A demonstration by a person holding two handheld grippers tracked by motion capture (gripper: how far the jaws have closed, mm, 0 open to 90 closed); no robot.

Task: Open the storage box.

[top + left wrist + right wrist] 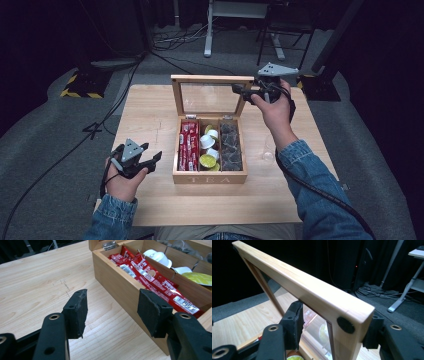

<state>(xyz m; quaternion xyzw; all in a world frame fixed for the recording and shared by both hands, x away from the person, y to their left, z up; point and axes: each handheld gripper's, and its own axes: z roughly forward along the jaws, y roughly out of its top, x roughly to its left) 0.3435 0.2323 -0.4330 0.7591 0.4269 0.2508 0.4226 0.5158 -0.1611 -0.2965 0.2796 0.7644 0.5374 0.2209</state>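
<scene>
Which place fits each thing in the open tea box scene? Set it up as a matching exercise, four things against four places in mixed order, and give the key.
Things
1. red sachets
2. dark tea bags
3. white and yellow capsules
4. right gripper

Places
A. middle compartment
B. at the raised lid, jaws astride its frame
C. left compartment
D. right compartment

Pairs: 1-C, 2-D, 3-A, 4-B
</scene>
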